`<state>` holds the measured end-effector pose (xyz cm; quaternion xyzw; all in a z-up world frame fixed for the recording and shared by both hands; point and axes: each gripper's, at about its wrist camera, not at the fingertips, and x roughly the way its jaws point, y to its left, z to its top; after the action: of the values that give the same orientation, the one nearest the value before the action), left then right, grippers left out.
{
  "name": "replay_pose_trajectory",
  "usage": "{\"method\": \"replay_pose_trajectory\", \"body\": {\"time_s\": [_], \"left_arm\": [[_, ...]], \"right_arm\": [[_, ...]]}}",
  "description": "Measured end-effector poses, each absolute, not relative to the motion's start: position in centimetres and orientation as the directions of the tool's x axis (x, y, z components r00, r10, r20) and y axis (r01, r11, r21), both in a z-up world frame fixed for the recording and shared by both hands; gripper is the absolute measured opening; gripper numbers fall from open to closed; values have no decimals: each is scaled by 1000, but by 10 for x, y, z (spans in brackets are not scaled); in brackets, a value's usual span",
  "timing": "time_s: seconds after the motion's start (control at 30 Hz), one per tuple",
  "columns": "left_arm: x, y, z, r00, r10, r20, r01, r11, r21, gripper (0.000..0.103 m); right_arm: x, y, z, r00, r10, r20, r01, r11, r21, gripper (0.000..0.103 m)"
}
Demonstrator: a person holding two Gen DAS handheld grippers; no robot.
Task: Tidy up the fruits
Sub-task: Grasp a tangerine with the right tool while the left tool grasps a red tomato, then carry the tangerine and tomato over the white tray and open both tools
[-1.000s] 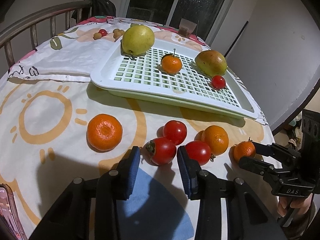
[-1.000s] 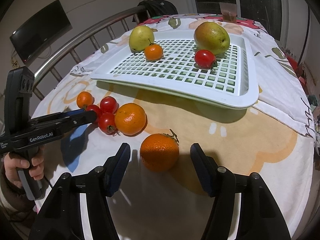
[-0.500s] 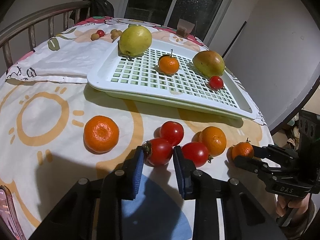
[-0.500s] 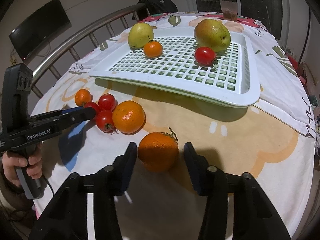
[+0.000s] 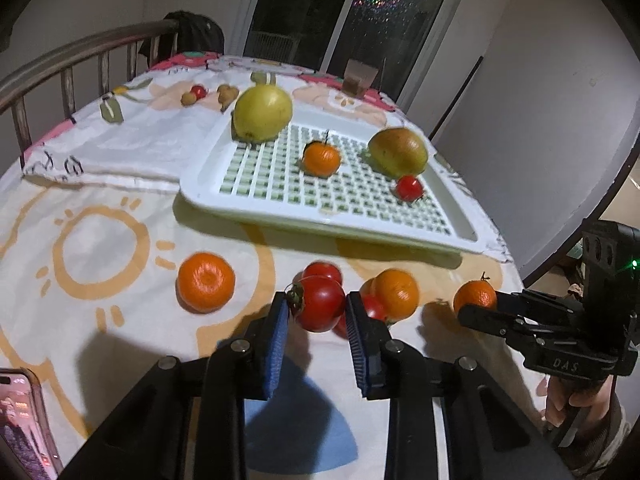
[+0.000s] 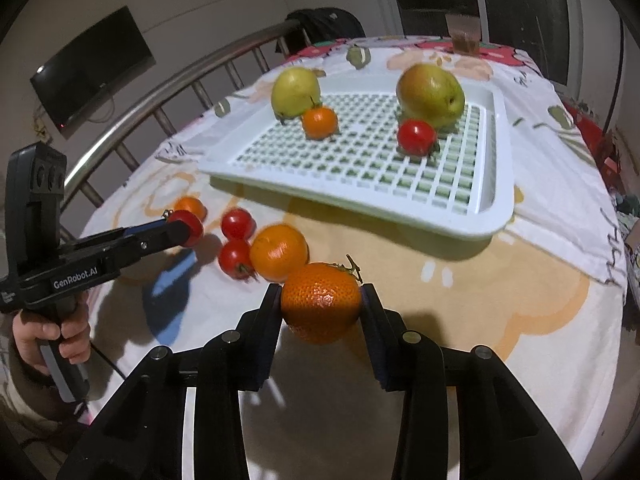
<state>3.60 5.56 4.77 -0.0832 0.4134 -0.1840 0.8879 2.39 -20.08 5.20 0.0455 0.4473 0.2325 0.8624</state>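
Dark glass doors (night), white walls

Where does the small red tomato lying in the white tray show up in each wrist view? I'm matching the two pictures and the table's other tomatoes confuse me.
Left wrist view: tomato in the tray, upper right of centre, just below the brownish-green pear.
Right wrist view: same tomato, upper right of centre, again against that pear.
Shared landmark: the white tray.
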Motion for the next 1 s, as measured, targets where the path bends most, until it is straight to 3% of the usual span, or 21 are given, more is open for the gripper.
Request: {"method": "replay_pose_trajectory", "body": {"time_s": [0.33, 0.53, 1.0], "left_arm": [[60, 40, 87, 632, -388, -671, 297, 921, -253, 31], [102, 13, 82, 605, -349, -716, 301, 932, -201, 31], [158, 0, 46, 514, -321, -796, 236, 945, -228, 31]], "right_arm": [[54, -209, 84, 542, 440, -715, -359, 891, 276, 37], [86, -200, 81, 527, 410, -744, -348, 903, 251, 37], [131, -195, 56, 475, 379, -794, -312, 916, 251, 37]]}}
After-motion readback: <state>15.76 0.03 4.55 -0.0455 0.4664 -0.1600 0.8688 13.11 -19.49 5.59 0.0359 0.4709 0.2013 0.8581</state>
